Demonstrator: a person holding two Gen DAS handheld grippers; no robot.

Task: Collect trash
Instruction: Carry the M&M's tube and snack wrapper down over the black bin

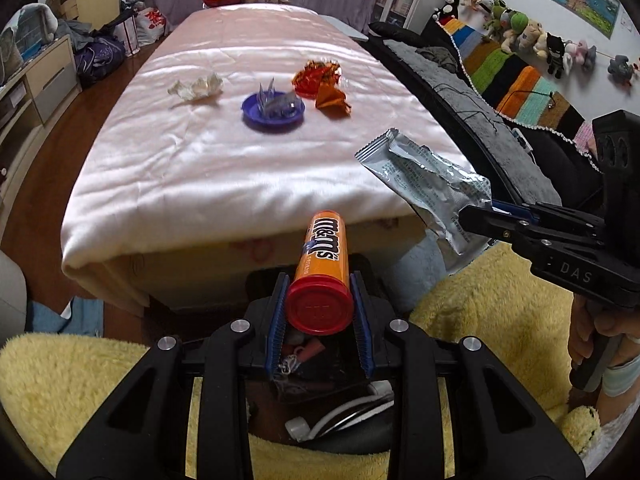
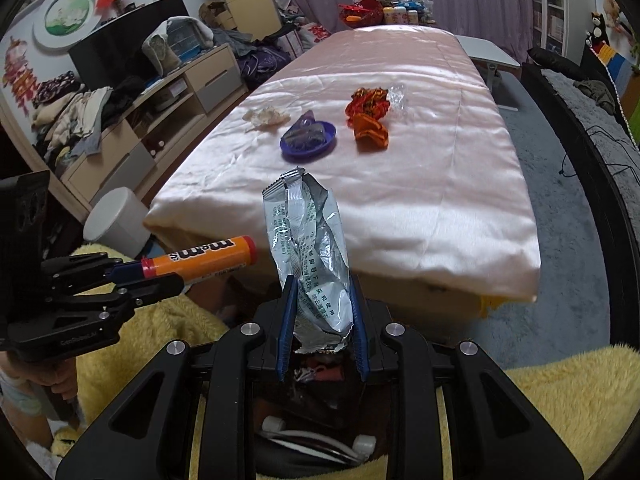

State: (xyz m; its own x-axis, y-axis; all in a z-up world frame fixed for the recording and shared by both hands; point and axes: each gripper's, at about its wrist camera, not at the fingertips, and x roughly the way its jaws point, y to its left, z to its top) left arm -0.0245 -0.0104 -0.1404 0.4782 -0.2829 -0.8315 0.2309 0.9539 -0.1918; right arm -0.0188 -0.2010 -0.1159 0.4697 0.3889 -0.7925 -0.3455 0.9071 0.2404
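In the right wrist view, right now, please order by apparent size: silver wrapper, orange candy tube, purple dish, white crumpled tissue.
1. silver wrapper, largest, but nearest the camera
2. orange candy tube, also near
3. purple dish
4. white crumpled tissue, smallest

The near pair's lead is unsure.

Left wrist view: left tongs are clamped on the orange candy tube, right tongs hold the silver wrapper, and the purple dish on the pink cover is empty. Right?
Not quite. The purple dish is not empty: crumpled clear plastic sits in it, as the left wrist view shows. The rest holds: left tongs clamp the orange candy tube and right tongs hold the silver wrapper.
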